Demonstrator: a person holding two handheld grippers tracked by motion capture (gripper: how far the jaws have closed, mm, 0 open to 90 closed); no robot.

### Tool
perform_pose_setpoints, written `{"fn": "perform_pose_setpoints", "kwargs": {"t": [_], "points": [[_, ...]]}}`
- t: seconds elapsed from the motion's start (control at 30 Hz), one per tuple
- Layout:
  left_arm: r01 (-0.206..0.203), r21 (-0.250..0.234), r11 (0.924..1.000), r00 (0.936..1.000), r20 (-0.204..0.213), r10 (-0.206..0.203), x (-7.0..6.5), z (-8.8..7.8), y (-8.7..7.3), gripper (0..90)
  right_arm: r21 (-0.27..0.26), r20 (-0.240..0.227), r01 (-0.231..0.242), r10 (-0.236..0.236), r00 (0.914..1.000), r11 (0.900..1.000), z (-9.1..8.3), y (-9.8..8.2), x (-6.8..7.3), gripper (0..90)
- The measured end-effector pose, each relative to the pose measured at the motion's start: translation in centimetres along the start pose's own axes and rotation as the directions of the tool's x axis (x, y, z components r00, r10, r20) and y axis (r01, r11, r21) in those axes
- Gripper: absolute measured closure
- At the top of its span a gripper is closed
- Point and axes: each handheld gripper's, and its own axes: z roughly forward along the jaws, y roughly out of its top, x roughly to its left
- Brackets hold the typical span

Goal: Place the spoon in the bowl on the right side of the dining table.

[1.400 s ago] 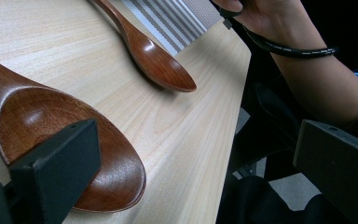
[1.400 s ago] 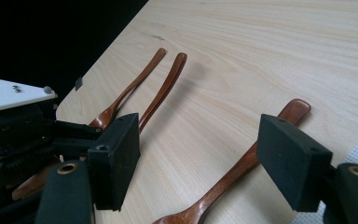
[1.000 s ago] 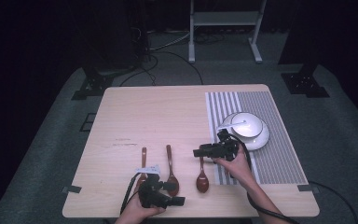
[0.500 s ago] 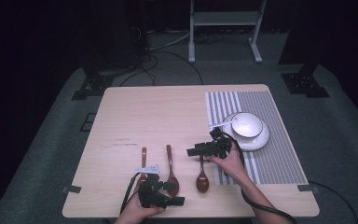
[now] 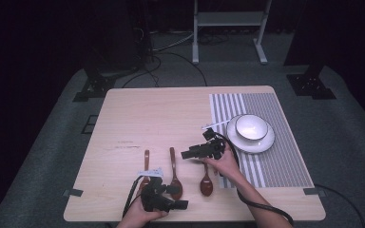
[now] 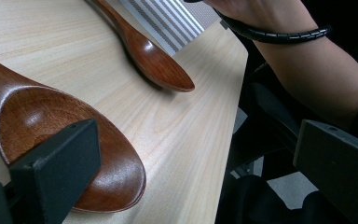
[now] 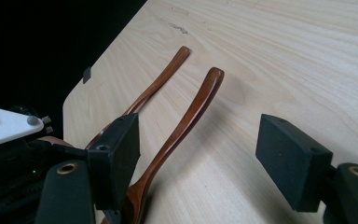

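Since a second ago, the right gripper has swung leftward from beside the bowl toward the spoons, its forearm angled up from the table's near edge, jaws spread wide and empty. Near that edge, the left gripper lies low, jaws parted beside the middle spoon, whose bowl lies next to one jaw.

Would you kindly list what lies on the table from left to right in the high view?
Left wooden spoon → middle wooden spoon → right wooden spoon → striped placemat, which carries the white plate with the white bowl on it.
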Motion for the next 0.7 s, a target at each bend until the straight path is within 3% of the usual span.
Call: {"fn": "perform_pose_setpoints", "kwargs": {"t": [0.7], "points": [[0.005,0.000,1.0000,1.0000,0.007,-0.005,0.1,0.0,0.0,0.0,0.071,0.013,0.029,-0.030,0.9995,0.997,3.7,1.6,0.5,30.4]]}}
